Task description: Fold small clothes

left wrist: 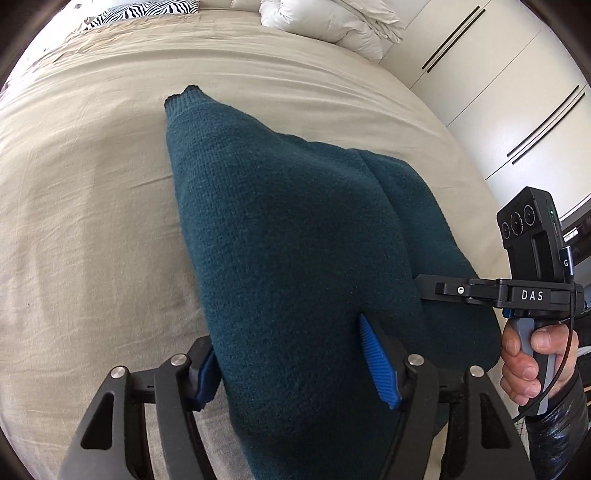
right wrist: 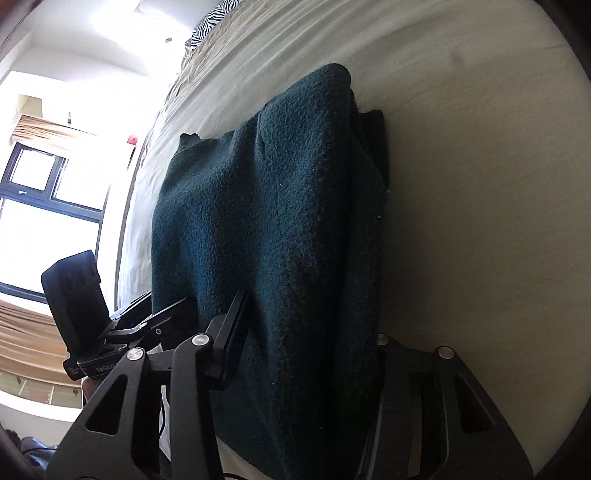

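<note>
A dark teal knitted sweater (left wrist: 288, 236) lies folded on the beige bed sheet (left wrist: 81, 206); its ribbed cuff points away at the far end. My left gripper (left wrist: 291, 365) has its blue-padded jaws apart, one on each side of the sweater's near end, with cloth bulging between them. My right gripper (right wrist: 306, 332) also straddles the sweater (right wrist: 280, 206) with its jaws wide apart; the right finger is mostly hidden under the cloth. In the left wrist view the right gripper's body (left wrist: 532, 291) and the hand holding it are at the right edge.
White pillows (left wrist: 325, 22) and a zebra-print cushion (left wrist: 147, 9) lie at the bed's far end. White wardrobe doors (left wrist: 509, 88) stand to the right. A window (right wrist: 44, 206) is beyond the bed's left side. The left gripper's body (right wrist: 77, 306) is close beside the right one.
</note>
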`<state>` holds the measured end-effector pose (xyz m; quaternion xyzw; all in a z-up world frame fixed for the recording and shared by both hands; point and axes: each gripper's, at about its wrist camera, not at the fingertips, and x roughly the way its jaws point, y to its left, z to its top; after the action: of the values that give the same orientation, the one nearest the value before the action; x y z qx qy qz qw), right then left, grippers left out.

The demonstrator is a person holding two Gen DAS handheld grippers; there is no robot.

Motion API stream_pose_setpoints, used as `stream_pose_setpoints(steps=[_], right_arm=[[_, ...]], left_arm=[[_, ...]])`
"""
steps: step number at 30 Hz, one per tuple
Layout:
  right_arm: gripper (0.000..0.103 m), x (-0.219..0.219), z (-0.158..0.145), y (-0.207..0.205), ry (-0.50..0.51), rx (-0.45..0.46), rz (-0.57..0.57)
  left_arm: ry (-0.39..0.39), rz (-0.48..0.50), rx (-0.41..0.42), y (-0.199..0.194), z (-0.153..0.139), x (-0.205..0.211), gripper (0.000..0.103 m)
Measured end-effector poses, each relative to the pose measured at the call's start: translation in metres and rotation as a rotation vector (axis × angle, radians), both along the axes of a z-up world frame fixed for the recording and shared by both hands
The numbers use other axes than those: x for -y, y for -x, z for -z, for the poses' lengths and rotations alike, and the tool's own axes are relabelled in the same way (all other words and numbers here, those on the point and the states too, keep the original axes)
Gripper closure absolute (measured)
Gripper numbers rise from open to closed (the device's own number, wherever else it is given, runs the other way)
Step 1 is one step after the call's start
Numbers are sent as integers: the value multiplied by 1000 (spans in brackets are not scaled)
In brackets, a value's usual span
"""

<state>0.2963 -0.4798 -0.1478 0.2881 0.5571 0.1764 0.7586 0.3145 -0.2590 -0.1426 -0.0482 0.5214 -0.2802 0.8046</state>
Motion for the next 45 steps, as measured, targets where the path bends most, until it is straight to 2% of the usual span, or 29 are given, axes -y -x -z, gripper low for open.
stream_pose_setpoints(steps=[5, 10, 15, 20, 27, 33, 39, 41, 43, 45], right_arm=[[76, -16, -10, 5, 112, 27, 2], [79, -35, -29, 18, 247, 89, -11], [80, -49, -53, 41, 306, 151, -7], [80, -76, -80, 78, 327, 214, -27], [80, -128, -92, 123, 290, 244, -68], [80, -170, -86, 164, 230, 249, -114], [80, -221, -50, 188, 146, 201, -146], [80, -236, -33, 193, 132, 182, -151], [78, -242, -19, 199, 118, 176, -128], [73, -225, -2, 201, 26, 140, -75]], left_arm=[[-38, 8, 30, 3, -7, 6, 48], [-44, 7, 46, 8, -15, 0, 57], [-64, 2, 79, 27, -32, -7, 60], [-80, -9, 135, 62, -54, -35, 60], [-102, -49, 161, 116, -68, -92, 60], [-103, -90, 143, 156, -53, -147, 60], [-115, -118, 82, 182, -16, -193, 59], [-100, -108, 86, 187, -5, -201, 56], [-44, -108, 88, 187, 4, -210, 49], [26, -119, 73, 191, 11, -224, 45]])
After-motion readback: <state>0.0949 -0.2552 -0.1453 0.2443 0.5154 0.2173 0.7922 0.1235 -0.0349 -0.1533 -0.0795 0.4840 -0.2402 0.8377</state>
